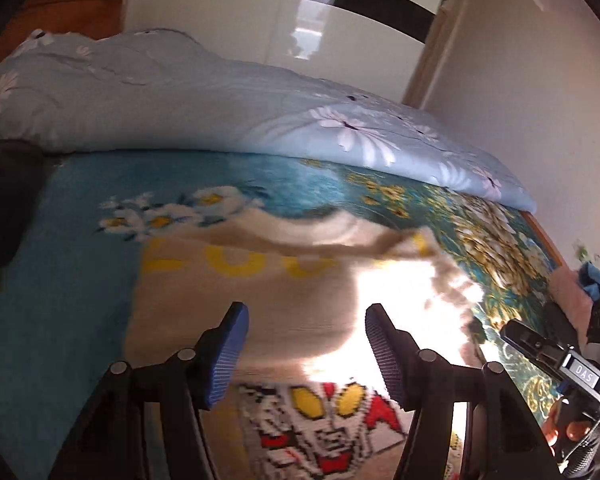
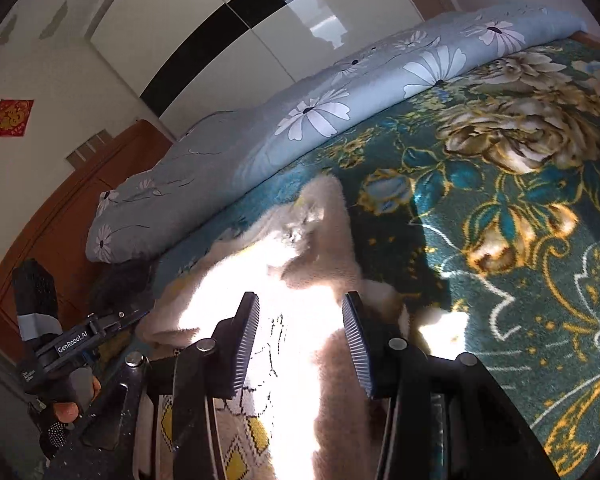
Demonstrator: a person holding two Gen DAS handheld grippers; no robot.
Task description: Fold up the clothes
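Observation:
A beige fleece sweater (image 1: pixel 284 300) with yellow letters and a red, yellow and white robot-face print lies on the bed; it also shows in the right wrist view (image 2: pixel 300 280), partly in bright sun. Its far edge looks blurred and folded over. My left gripper (image 1: pixel 306 320) is open just above the sweater, holding nothing. My right gripper (image 2: pixel 300 312) is open above the sweater's sunlit part, holding nothing. Each gripper shows at the edge of the other's view, the right one (image 1: pixel 548 352) and the left one (image 2: pixel 84 332).
The bed has a teal blanket with gold flowers (image 2: pixel 520 208) and white flowers (image 1: pixel 160 212). A rolled pale blue floral duvet (image 1: pixel 180 108) lies along the far side by the white wardrobe (image 1: pixel 260 28). A wooden headboard (image 2: pixel 60 216) stands at left.

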